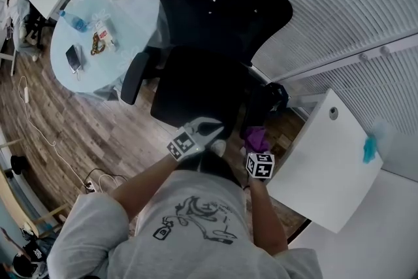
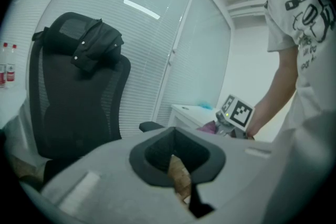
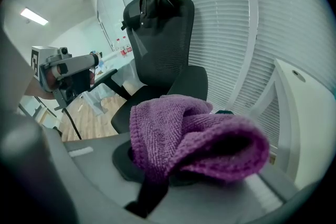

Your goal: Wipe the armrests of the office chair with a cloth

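Bunching up out of the right hand-held gripper (image 3: 151, 189), the purple cloth (image 3: 194, 139) is clamped firmly between its jaws. In the head view the cloth is seen just beside one armrest (image 1: 266, 101) of the black office chair (image 1: 196, 85), on the side nearest the white table (image 1: 326, 166). Whether contact is made cannot be told. The left hand-held gripper (image 2: 181, 183) is held in front of the seat, jaws drawn together, nothing caught between them. A dark jacket (image 2: 94, 42) is draped over the headrest.
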